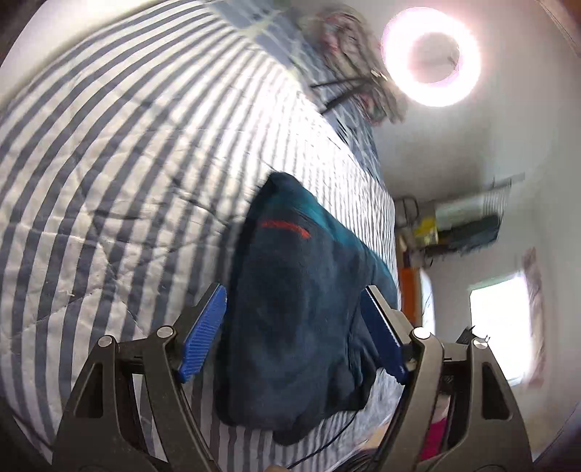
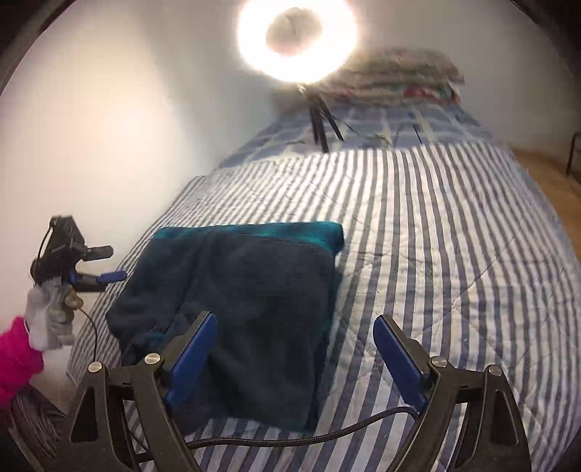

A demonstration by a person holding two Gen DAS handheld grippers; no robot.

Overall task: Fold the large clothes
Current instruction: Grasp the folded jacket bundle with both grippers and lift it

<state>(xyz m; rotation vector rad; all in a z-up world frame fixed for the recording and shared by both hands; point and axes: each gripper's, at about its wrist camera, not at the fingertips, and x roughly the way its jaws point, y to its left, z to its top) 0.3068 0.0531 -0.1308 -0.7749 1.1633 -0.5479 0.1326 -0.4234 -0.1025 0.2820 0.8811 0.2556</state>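
A dark blue and teal fleece garment (image 2: 250,290) lies folded into a rough rectangle on the striped quilt (image 2: 454,254), near the bed's wall-side edge. In the left wrist view the garment (image 1: 297,319) shows a short orange-red mark. My left gripper (image 1: 294,334) hovers over it, jaws wide apart, pads clear of the cloth. My right gripper (image 2: 296,363) is open too, above the garment's near right corner, holding nothing. The right wrist view also catches the left gripper (image 2: 109,264) beside the garment's left edge, held by a grey-gloved hand (image 2: 51,319) with a pink sleeve.
A lit ring light (image 2: 296,32) on a tripod (image 2: 321,123) stands at the far end of the bed, before stacked pillows (image 2: 399,78) and a checked blanket (image 2: 381,127). A white wall (image 2: 109,127) runs along the left. A black cable (image 2: 290,434) crosses the quilt by my right gripper.
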